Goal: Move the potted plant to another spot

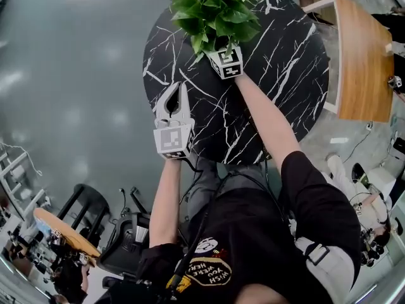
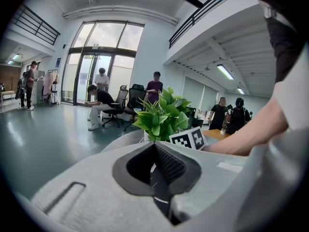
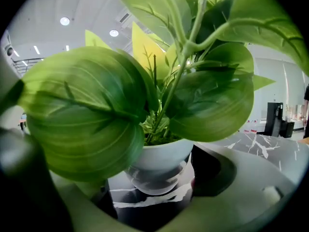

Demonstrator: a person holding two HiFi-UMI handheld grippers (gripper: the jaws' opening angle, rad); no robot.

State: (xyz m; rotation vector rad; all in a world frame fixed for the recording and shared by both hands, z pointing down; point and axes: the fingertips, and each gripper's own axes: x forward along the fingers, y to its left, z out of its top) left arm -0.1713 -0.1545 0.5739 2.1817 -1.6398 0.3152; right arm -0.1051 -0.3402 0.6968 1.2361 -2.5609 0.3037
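Observation:
The potted plant [image 1: 218, 11], green leaves in a small white pot [image 3: 159, 161], stands at the far edge of the round black marble table [image 1: 278, 75]. My right gripper [image 1: 218, 46] reaches under the leaves with its jaws on either side of the pot. The right pad [image 3: 207, 170] lies against the pot's rim, while leaves hide the left one. The pot rests on the marble, with its reflection beneath it. My left gripper [image 1: 178, 88] hovers over the table's near left part, shut and empty, pointing at the plant [image 2: 161, 117].
A wooden table [image 1: 364, 56] stands just right of the marble one. Office chairs [image 1: 126, 246] and a small round wooden table [image 1: 63, 230] are behind me. Several people [image 2: 101, 100] stand or sit across the hall.

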